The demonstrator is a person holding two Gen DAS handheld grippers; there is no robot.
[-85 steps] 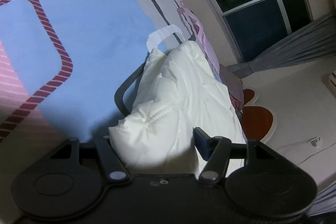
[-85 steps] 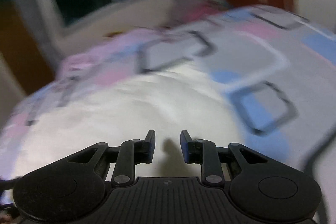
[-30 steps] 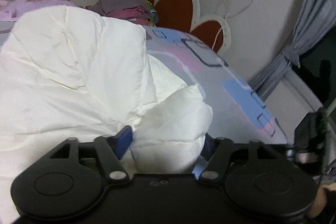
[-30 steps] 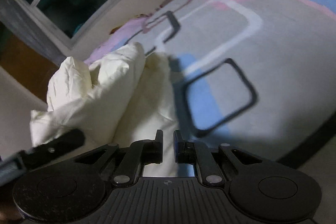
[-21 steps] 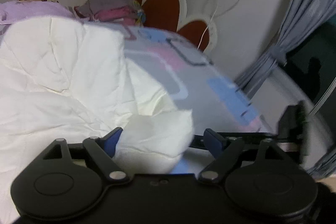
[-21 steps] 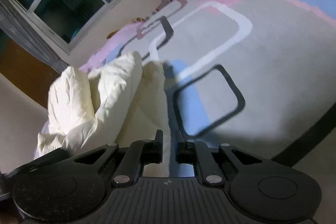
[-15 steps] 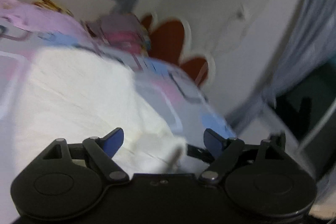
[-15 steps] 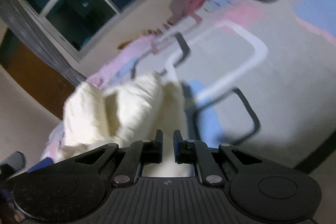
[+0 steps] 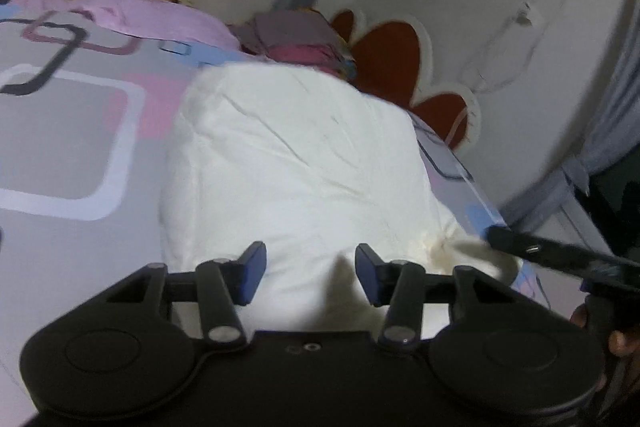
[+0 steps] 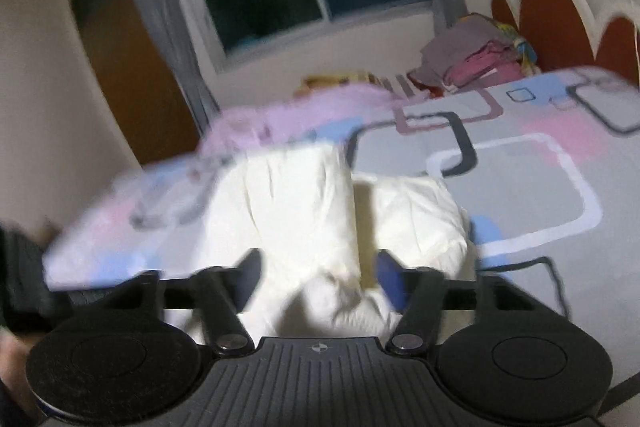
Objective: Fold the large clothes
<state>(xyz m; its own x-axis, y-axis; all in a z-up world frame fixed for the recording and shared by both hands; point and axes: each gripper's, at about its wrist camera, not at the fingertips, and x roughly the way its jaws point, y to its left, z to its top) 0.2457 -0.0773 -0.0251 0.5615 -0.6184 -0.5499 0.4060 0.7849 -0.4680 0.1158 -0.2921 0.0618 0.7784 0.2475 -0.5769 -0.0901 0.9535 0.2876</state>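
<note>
A puffy cream-white quilted garment [image 9: 296, 163] is lying folded into a thick, rumpled bundle on the bed with the grey cover printed in pink, blue and white rounded squares [image 9: 60, 147]. Its fabric is looking soft and creased, with stitched seams running across it. In the right wrist view the same bundle [image 10: 320, 203] is showing two padded lobes side by side, though blur is making their edges hard to judge.

The left gripper [image 9: 310, 269] is hovering over the bundle's near end, its blue-padded fingers [image 9: 252, 267] closing but standing apart with nothing pinched between them. The right gripper [image 10: 318, 273] is opening over the near edge, its fingers clear of the cloth.

A heap of grey and pink folded clothes [image 10: 468, 63] is sitting at the far edge of the bed by the red scalloped headboard [image 9: 388, 59]. Bare cover is lying open to the bundle's left.
</note>
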